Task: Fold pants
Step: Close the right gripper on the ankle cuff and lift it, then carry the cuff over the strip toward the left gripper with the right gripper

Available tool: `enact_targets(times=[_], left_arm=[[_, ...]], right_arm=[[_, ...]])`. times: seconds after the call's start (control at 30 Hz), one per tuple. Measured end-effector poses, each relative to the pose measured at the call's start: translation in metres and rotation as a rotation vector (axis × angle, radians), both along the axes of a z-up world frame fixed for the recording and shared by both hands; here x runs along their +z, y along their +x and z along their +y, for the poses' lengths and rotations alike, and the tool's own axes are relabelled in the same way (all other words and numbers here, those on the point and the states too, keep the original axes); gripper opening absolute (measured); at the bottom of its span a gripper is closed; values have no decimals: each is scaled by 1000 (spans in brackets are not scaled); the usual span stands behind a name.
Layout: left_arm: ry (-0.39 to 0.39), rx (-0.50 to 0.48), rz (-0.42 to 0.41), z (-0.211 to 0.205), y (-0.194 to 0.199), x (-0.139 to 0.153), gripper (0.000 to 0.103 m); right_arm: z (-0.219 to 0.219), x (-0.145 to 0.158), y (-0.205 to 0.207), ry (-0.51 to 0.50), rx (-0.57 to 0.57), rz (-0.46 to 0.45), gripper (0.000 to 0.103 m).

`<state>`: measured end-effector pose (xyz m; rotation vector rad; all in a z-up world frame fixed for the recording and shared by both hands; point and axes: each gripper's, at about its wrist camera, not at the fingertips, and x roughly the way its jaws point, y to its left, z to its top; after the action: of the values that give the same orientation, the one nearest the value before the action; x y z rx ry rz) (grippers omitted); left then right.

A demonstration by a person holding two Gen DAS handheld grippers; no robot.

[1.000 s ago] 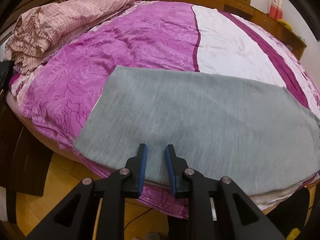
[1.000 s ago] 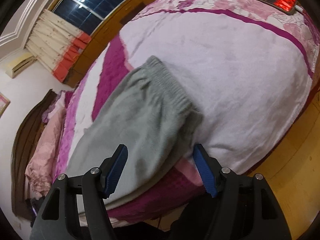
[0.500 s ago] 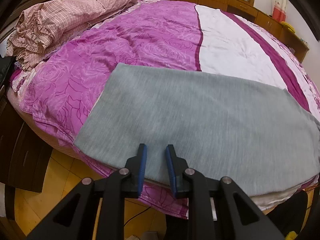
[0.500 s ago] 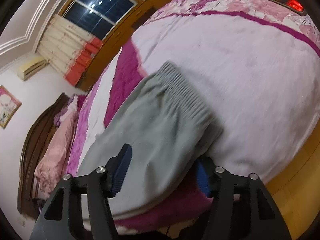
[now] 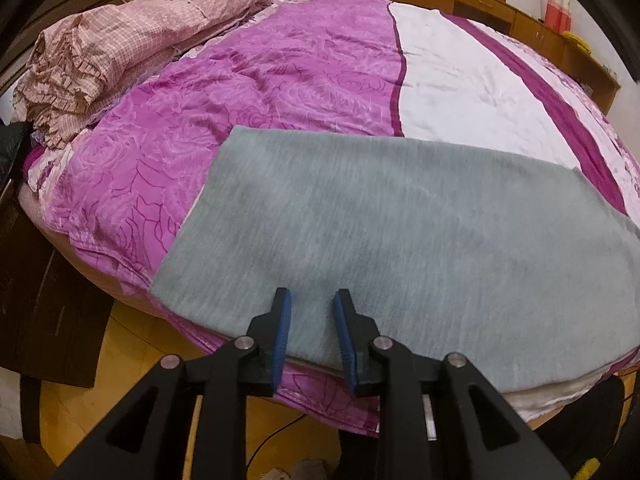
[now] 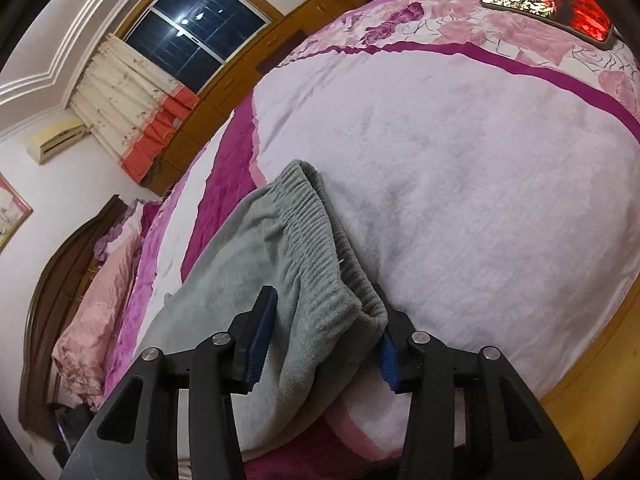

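Observation:
Grey pants (image 5: 400,232) lie flat across the near side of a round bed (image 5: 280,80). My left gripper (image 5: 310,308) hovers over the near edge of their leg end. Its blue pads stand a narrow gap apart and are opening a little, with flat cloth showing below them and nothing pinched. In the right wrist view the ribbed waistband (image 6: 320,224) of the pants (image 6: 240,272) is bunched at its near corner. My right gripper (image 6: 324,300) straddles that corner and its jaws are closing. The right pad is partly hidden behind the cloth, and the left pad sits just beside it.
A pink checked quilt (image 5: 120,52) is heaped at the bed's far left. A phone (image 6: 548,4) with a lit screen lies at the far right of the bed. Wooden floor (image 5: 132,360) and a dark cabinet (image 5: 40,300) lie below the bed's edge.
The right gripper has moved forward onto the waistband corner and its jaws have narrowed around it, bunching the cloth. The left gripper has stayed over the leg end.

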<state>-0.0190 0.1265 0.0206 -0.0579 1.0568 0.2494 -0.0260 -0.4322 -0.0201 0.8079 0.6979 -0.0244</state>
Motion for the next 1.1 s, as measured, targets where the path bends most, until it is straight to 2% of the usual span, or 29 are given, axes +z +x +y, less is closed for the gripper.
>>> enact_targets(times=[0.07, 0.1, 0.17, 0.23, 0.37, 0.63, 0.83, 0.97, 1.1], left_arm=[[27, -5, 5, -1, 0, 0, 36], [46, -2, 7, -1, -1, 1, 41], [86, 13, 11, 2, -1, 1, 65], [81, 27, 11, 8, -3, 1, 73], [0, 45, 2, 20, -6, 4, 73], [34, -19, -30, 12, -13, 21, 73], [-2, -36, -53, 12, -16, 38, 73], [-12, -37, -63, 13, -20, 47, 73], [-56, -38, -73, 16, -27, 54, 73]], right_arm=[[0, 3, 2, 3, -1, 6, 36], [0, 5, 3, 1, -3, 8, 30], [-2, 6, 4, 3, -3, 12, 21], [-3, 8, 4, 4, 0, 13, 15], [3, 22, 3, -47, 18, 4, 14], [26, 66, 1, -187, 83, -41, 12], [52, 102, 0, -250, 159, -108, 12], [82, 131, 1, -299, 232, -162, 12], [114, 153, 6, -333, 311, -214, 12]])
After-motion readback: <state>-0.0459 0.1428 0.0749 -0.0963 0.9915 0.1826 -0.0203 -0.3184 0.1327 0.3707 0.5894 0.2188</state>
